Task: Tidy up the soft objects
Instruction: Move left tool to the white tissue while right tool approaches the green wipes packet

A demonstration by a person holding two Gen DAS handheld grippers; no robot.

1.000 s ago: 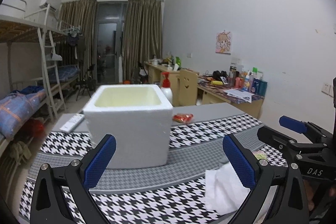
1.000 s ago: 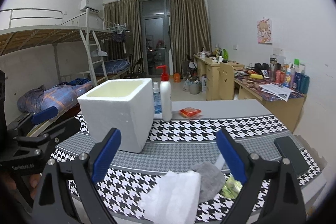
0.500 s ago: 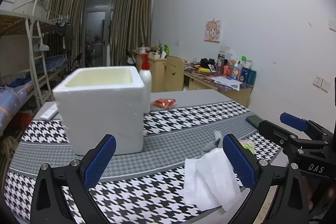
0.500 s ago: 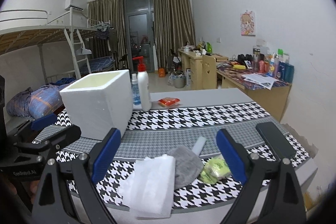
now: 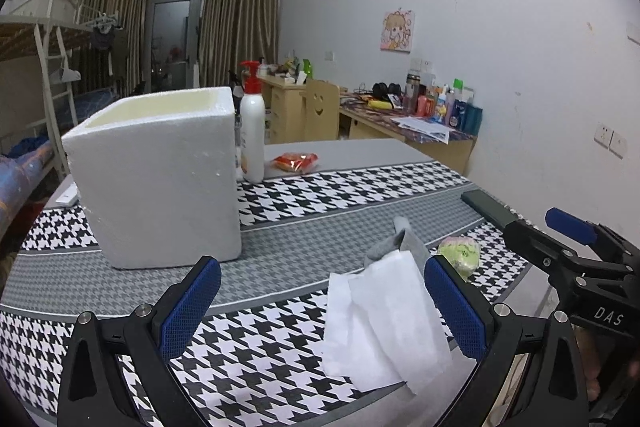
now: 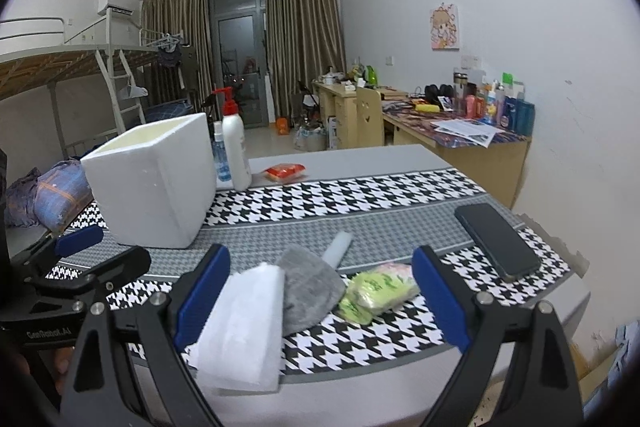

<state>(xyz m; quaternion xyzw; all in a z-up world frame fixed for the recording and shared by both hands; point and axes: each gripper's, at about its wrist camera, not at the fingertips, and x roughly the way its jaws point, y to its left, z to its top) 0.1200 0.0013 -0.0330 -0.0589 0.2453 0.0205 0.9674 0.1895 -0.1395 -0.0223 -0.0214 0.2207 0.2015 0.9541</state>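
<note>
A white foam box, open on top, stands at the left of the houndstooth table. Near the front edge lie a white folded cloth, a grey cloth and a green-yellow soft packet. My left gripper is open and empty, just before the white cloth. My right gripper is open and empty, with the three soft things between its fingers' line of sight. Each gripper shows in the other's view, the right gripper and the left gripper.
A black phone lies at the table's right edge. A white pump bottle, a small blue bottle and a red packet sit behind the box. Desks and a bunk bed stand beyond.
Both grippers swung right and drew back a little. The foam box shifted left in both views and the cloths, packet and phone came into fuller view. Both stay open.
</note>
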